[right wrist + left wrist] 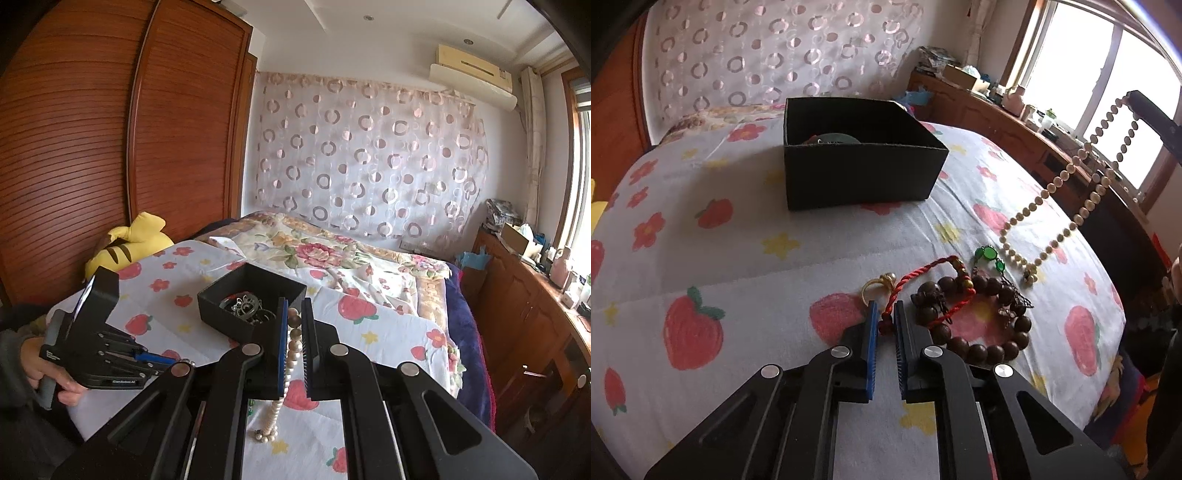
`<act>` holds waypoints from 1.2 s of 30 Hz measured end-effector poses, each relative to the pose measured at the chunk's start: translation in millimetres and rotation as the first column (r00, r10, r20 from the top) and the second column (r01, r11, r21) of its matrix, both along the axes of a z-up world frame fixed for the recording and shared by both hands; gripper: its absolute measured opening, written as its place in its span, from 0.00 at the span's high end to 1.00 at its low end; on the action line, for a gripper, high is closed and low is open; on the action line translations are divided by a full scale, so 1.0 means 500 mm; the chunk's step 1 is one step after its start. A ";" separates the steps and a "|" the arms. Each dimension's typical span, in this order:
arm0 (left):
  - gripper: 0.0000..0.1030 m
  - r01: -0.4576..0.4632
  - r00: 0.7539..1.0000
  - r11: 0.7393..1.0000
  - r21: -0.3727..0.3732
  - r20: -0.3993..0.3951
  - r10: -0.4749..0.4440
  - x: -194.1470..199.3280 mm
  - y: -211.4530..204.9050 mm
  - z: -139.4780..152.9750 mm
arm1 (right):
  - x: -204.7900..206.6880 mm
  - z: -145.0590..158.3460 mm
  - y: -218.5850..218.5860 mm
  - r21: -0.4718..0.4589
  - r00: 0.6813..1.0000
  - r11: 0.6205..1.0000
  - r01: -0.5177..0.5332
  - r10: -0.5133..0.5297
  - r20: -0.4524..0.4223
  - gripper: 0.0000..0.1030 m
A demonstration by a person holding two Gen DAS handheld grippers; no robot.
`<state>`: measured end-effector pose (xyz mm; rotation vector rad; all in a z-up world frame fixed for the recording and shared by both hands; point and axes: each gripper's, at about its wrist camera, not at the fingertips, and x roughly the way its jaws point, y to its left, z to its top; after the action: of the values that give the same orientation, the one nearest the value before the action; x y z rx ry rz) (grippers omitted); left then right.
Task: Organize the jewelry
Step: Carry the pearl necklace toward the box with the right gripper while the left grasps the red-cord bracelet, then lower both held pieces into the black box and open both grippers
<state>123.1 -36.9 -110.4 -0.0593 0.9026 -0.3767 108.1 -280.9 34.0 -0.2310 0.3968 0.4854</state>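
The left gripper (885,314) has its fingers pinched on the red cord bracelet (925,291), near the front edge of the bed (738,258). The right gripper (294,325) has its fingers pressed on the pearl necklace (286,369), which hangs down to the bed. The black box (860,173) is placed toward the middle. The cord should be lifted slowly, because it lies over the wooden bead bracelet (979,325) and could drag it along.
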 end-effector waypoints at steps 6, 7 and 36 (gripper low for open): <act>0.93 0.013 0.998 1.000 0.008 0.067 -0.013 -0.030 -0.001 0.035 | 0.000 0.002 0.006 0.005 1.000 1.000 -0.003 0.003 0.010 0.92; 0.93 0.018 0.997 1.000 0.003 0.082 -0.018 -0.035 -0.002 0.045 | 0.000 0.005 0.009 0.005 1.000 1.000 -0.004 0.004 0.013 0.92; 0.94 -0.035 0.957 0.999 0.009 0.288 0.031 0.042 0.035 0.242 | 0.148 0.191 0.123 0.022 0.992 1.000 -0.014 0.012 0.125 0.92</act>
<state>143.8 -19.6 10.8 -0.0055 0.6146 -0.3374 181.9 -219.4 129.4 -0.2403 0.2680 0.4855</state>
